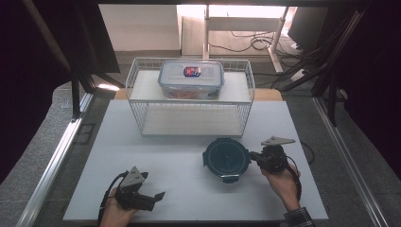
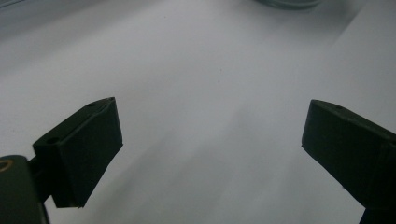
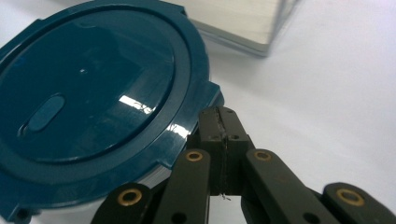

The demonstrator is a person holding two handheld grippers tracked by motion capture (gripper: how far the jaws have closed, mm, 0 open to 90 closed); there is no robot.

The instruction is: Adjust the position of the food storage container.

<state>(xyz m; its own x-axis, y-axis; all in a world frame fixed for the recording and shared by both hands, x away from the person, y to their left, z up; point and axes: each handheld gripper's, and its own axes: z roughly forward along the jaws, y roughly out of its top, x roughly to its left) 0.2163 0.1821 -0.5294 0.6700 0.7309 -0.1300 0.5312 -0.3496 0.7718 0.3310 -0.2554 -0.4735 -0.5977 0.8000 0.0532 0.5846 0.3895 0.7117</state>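
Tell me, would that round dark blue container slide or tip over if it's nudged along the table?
Probably slide: the round container sits low and wide on the smooth white table, so tipping seems unlikely. Its glossy lid looks like stiff, slippery plastic. The right hand-held gripper, jaws shut, sits at its rim.

Open passage is left across the white tabletop (image 1: 156, 165) ahead of the wide-jawed left gripper (image 1: 158, 195), bounded behind by the white wire rack (image 1: 142, 111) and rightward by the round dark-blue lidded container (image 1: 226, 158).

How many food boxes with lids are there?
2. A clear rectangular box sits on top of the wire rack. A round box with a dark blue lid sits on the table in front of the rack, beside the right gripper.
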